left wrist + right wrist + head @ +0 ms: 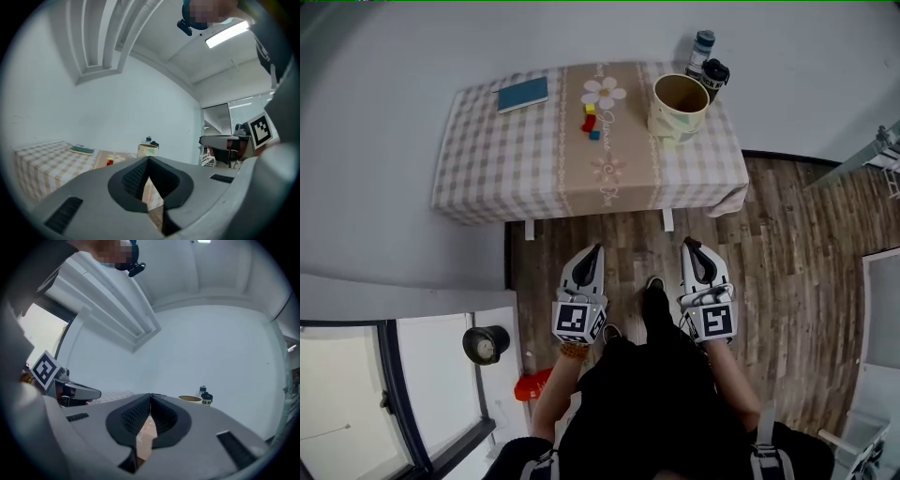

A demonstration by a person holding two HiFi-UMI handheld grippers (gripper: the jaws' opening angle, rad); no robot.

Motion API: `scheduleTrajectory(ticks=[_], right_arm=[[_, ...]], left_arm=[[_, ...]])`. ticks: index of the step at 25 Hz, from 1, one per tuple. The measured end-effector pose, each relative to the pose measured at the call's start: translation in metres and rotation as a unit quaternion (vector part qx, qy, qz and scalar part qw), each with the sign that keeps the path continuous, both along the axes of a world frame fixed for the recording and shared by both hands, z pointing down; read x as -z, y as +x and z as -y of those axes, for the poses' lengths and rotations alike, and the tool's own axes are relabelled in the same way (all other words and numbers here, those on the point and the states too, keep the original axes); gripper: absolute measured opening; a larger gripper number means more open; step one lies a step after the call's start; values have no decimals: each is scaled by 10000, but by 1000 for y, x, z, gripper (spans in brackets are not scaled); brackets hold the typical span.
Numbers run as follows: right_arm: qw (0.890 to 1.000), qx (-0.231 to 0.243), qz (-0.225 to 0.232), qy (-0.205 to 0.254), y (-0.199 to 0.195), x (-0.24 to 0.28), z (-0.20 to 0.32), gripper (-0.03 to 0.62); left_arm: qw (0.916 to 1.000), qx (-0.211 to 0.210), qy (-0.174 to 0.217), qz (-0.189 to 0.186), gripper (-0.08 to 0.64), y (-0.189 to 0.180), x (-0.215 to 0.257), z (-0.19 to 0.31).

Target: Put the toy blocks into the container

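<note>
Held low in front of the person's dark-clothed body, above the wooden floor, the left gripper and the right gripper both point level toward the table. Each has its jaws clenched tip to tip with nothing between them. Well apart from both grippers, the toy blocks lie close together on the beige flowered runner down the middle of the table: one yellow, one red, one teal. To their right on the same runner stands the container, a pale open-topped cup, upright and not touching them. Behind it are a bottle and a dark mug. A teal book lies to the blocks' left on the checked tablecloth.
</note>
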State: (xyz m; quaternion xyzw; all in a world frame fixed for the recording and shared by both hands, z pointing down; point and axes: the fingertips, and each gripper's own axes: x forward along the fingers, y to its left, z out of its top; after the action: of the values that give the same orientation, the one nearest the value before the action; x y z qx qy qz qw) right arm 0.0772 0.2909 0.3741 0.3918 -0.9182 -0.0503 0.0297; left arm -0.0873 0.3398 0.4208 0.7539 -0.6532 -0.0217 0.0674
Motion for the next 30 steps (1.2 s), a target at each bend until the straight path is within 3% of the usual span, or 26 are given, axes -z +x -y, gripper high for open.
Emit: scheduleTrajectory(ticks=[4,11,17,23,30], right_arm=[[9984,218,358,-371,6,-12,45,6],[9958,569,634,-348,17,-8,137,6],[9928,861,570,-607,13,-9,194,6],[9929,874,427,-681,3,-28,228,6],[9937,945,106,-586,-43,-31,263,6]], left_arm=[[9997,94,-120,189,0,13,-1,38],[9978,422,-226,460,0,18,5,111],[9938,853,-476,534,0,9,19,159],[9941,833,-504,476,2,-8,-7,199],[9955,638,-540,440,2,-48,-26,257]])
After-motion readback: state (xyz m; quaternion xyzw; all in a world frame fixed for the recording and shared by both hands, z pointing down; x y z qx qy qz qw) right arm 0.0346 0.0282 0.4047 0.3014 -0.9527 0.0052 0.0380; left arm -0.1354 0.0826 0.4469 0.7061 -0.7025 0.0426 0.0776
